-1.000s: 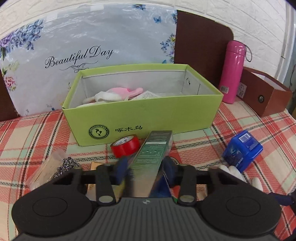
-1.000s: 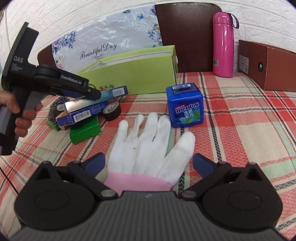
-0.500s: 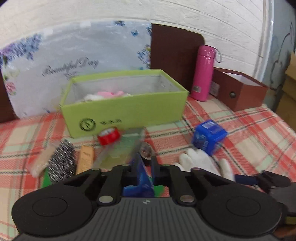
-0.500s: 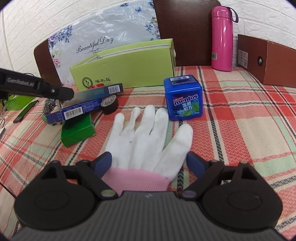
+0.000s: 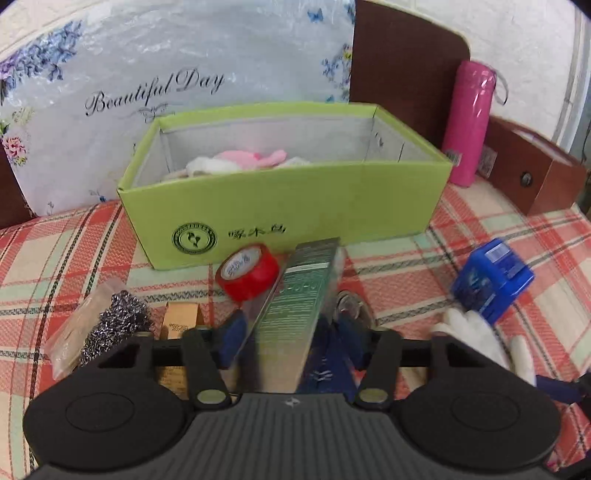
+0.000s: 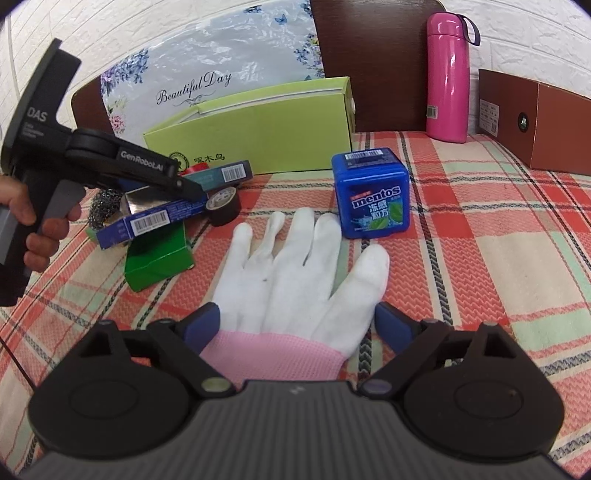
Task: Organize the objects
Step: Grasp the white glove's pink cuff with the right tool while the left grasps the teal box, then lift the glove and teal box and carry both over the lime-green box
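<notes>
Two tongs: left (image 5: 291, 343) clamps the carton (image 5: 295, 314), aimed at the box (image 5: 288, 206) ahead; right (image 6: 295, 325) gapes astride the glove (image 6: 295, 280).

A white painted brick wall (image 6: 147, 33) runs behind the scene. A dark brown board (image 5: 402, 77), perhaps a chair back or headboard, stands against it, with a floral "Beautiful Day" panel (image 5: 177, 74) leaning in front. A red, green and cream plaid cloth (image 6: 498, 236) covers the surface under even, bright light.
</notes>
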The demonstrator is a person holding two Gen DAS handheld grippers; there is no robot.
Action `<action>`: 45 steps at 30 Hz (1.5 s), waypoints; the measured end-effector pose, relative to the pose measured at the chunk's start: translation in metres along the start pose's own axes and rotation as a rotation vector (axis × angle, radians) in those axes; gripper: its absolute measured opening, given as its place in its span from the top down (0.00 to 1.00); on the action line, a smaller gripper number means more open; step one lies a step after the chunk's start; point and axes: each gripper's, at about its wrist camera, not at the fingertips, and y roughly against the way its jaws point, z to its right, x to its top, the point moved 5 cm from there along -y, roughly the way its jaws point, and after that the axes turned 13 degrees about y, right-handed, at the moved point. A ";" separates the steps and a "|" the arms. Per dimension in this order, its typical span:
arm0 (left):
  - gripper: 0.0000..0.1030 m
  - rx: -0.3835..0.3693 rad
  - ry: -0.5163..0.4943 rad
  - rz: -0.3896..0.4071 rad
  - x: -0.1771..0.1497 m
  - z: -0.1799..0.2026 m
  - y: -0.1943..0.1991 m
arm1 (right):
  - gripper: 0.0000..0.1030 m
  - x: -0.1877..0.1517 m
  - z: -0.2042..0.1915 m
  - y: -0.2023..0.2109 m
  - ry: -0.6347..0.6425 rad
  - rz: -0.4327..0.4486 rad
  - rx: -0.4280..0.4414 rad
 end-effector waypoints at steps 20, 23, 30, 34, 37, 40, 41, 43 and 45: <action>0.47 -0.116 0.042 -0.005 -0.100 0.017 0.093 | 0.15 -0.002 -0.002 0.011 0.024 -0.021 0.018; 0.43 -0.078 0.063 -0.034 -0.107 0.011 0.080 | 0.11 -0.002 -0.004 0.009 0.025 -0.026 0.011; 0.43 -0.159 0.035 -0.070 -0.112 0.027 0.082 | 0.11 0.000 -0.018 0.009 0.102 -0.008 0.017; 0.41 -0.157 -0.027 -0.088 -0.119 0.040 0.075 | 0.12 -0.001 -0.018 0.008 0.138 -0.004 0.009; 0.44 -0.131 -0.061 -0.104 -0.124 0.046 0.065 | 0.17 -0.004 -0.018 0.004 0.153 -0.017 0.014; 0.45 -0.137 -0.047 -0.107 -0.123 0.045 0.060 | 0.40 -0.006 -0.019 0.004 0.172 0.002 0.011; 0.45 -0.136 -0.046 -0.104 -0.122 0.045 0.059 | 0.60 -0.005 -0.019 0.004 0.174 0.008 0.007; 0.45 -0.128 -0.041 -0.091 -0.120 0.046 0.056 | 0.76 -0.003 -0.015 0.004 0.155 0.014 0.021; 0.48 -0.119 -0.043 -0.083 -0.120 0.047 0.053 | 0.87 -0.003 -0.011 0.004 0.133 0.015 0.019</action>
